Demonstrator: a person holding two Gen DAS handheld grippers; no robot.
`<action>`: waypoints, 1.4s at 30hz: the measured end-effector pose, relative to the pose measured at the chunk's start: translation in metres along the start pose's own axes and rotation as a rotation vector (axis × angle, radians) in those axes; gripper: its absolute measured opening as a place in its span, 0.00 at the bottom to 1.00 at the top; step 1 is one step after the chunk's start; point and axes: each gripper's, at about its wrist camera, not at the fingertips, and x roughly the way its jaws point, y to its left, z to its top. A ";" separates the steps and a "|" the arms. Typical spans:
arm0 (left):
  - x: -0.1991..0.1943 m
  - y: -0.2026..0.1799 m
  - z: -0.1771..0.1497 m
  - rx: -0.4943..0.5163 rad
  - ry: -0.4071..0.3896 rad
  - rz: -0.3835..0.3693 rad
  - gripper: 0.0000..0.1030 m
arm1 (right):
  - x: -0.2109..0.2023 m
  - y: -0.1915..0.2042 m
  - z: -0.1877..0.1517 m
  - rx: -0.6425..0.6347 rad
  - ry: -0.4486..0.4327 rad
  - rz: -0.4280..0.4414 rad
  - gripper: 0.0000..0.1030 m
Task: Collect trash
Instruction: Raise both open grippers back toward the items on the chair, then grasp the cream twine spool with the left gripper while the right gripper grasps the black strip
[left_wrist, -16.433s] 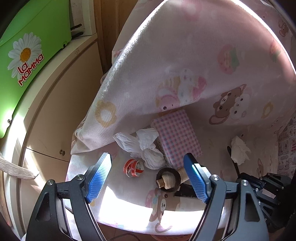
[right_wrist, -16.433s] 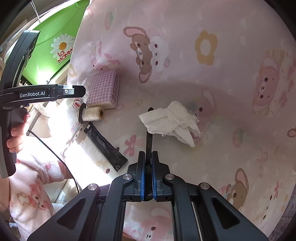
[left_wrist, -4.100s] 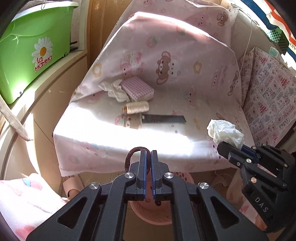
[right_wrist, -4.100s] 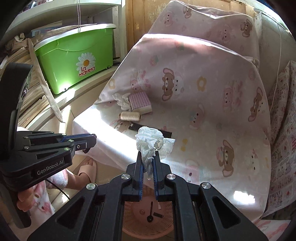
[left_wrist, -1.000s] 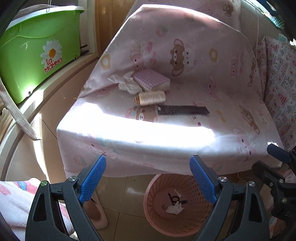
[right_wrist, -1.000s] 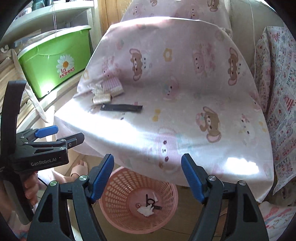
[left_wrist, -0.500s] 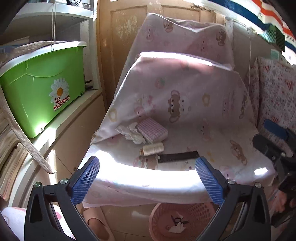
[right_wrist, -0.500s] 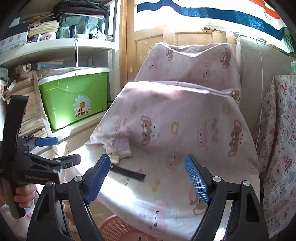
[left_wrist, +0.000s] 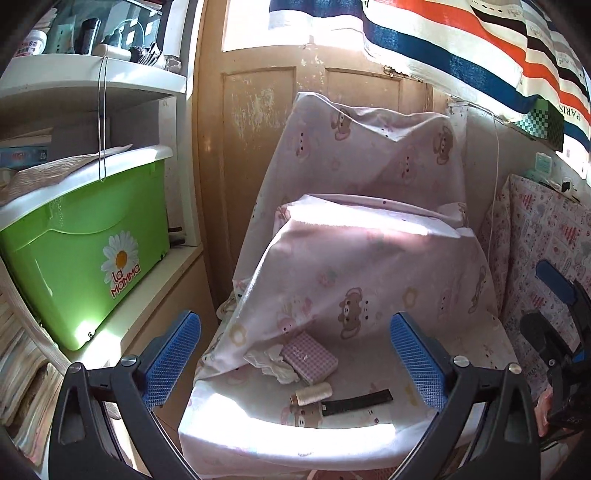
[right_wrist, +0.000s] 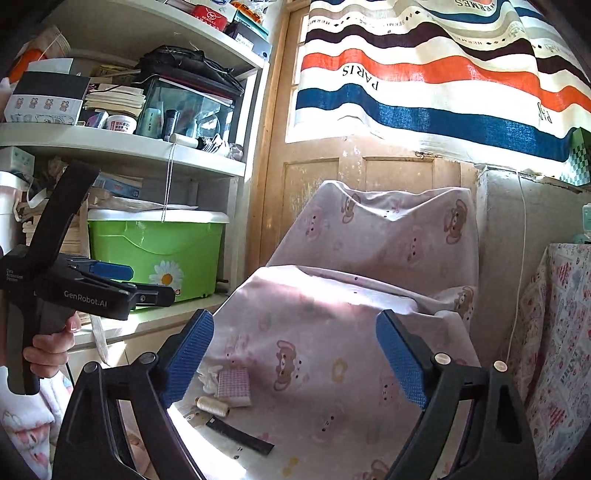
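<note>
On pink bear-print covered seat (left_wrist: 369, 288): crumpled white tissue (left_wrist: 271, 363) left beside checked pad (left_wrist: 309, 357). Left hand-held gripper (left_wrist: 295, 363), right hand-held gripper (right_wrist: 295, 362) spread wide, right just opening, nothing held. Next: tissue to be pinched, binned.

Green storage box (left_wrist: 85, 254) with daisy label on the ledge at left, beneath cluttered shelves (right_wrist: 122, 147). Striped curtain (right_wrist: 443, 74) at far right above a worn wooden door (left_wrist: 266, 122). Checked pad (left_wrist: 309, 356), thread spool (left_wrist: 312, 393) and black strip (left_wrist: 356, 400) on the pink-covered seat (left_wrist: 369, 266).
</note>
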 end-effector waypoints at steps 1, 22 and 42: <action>0.002 0.001 0.002 0.004 -0.005 0.011 0.99 | 0.003 -0.001 -0.001 0.000 -0.006 -0.014 0.88; 0.062 0.049 -0.042 -0.076 0.069 0.157 0.99 | 0.075 -0.008 -0.051 0.246 0.037 0.000 1.00; 0.127 0.008 -0.082 -0.074 0.364 0.049 0.92 | 0.121 0.023 -0.143 0.152 0.623 0.021 0.51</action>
